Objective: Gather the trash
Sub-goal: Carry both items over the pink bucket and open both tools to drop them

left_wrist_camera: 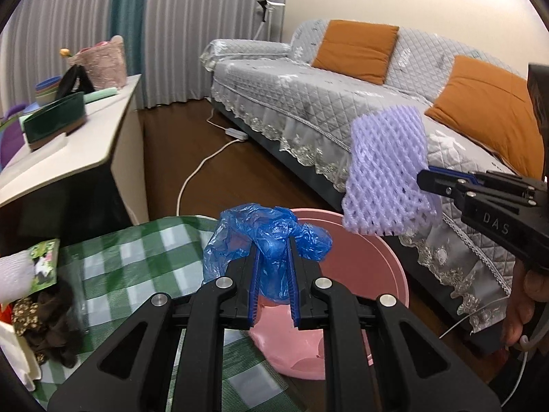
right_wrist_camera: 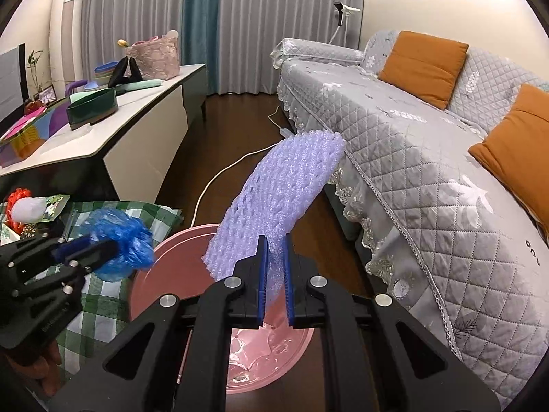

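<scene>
Checked cloth (left_wrist_camera: pixel 130 257) covers the desk at lower left. Centre frame, left gripper (left_wrist_camera: pixel 273 240) fingers pinch a blue plastic bag (left_wrist_camera: pixel 264 237) above the pink bin (left_wrist_camera: pixel 377 261). At right, right gripper (right_wrist_camera: pixel 274 238) fingers pinch purple foam netting (right_wrist_camera: pixel 278 189).

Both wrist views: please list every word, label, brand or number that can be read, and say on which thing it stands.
"DAS": pale letters on the black body of the right gripper, seen in the left wrist view.
Left gripper: a line of small print on its body in the right wrist view, too blurred to read.
Green packet on the checked cloth: printed pictures only, no text legible.
</scene>
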Demonstrator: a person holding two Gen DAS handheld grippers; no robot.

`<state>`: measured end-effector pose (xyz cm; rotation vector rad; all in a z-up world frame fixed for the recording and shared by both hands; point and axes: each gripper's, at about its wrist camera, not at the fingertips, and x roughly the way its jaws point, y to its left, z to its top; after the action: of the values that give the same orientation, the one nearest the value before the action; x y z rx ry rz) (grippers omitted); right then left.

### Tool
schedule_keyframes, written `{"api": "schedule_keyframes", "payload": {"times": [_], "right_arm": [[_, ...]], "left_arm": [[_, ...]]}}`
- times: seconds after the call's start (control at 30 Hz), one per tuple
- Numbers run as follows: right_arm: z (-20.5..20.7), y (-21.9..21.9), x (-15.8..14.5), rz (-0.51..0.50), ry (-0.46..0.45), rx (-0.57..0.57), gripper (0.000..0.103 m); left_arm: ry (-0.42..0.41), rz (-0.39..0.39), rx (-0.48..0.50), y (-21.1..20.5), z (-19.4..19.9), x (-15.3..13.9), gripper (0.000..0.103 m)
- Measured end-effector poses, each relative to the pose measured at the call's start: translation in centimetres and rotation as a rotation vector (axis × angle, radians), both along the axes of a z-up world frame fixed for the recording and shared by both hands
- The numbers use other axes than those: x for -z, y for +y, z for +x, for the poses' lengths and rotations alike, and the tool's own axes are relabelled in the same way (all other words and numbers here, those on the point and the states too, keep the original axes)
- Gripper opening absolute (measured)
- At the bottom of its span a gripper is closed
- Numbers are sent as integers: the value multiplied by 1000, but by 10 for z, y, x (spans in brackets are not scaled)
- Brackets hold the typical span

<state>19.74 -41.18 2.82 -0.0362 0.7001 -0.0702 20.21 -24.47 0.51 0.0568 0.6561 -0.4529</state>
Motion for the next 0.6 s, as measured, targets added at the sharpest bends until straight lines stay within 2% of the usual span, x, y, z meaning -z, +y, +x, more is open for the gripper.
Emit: {"api": "schedule_keyframes", "payload": {"times": [0.17, 0.23, 0.27, 0.3, 0.33, 0.4, 0.6], "right_arm": [[-1, 0, 0, 0, 0, 0, 10], [-1, 0, 0, -3, -4, 7, 15], [-1, -1, 0, -4, -5, 12, 18], [-1, -2, 0, -2, -6, 18, 30], [-1, -4, 0, 7, -12, 26, 45], [-3, -7, -2, 14, -27, 43, 59], [-5, -7, -10, 44, -53, 43, 61]], "left_arm": [[12, -4, 8, -3, 5, 3, 14], [9, -7, 16, -5, 5, 1, 29], [8, -8, 19, -5, 5, 0, 47], [4, -10, 18, -5, 5, -2, 52], [0, -9, 15, -5, 5, -4, 52], [-2, -11, 8, -3, 4, -6, 52], [-21, -23, -17, 11, -6, -18, 52]]}}
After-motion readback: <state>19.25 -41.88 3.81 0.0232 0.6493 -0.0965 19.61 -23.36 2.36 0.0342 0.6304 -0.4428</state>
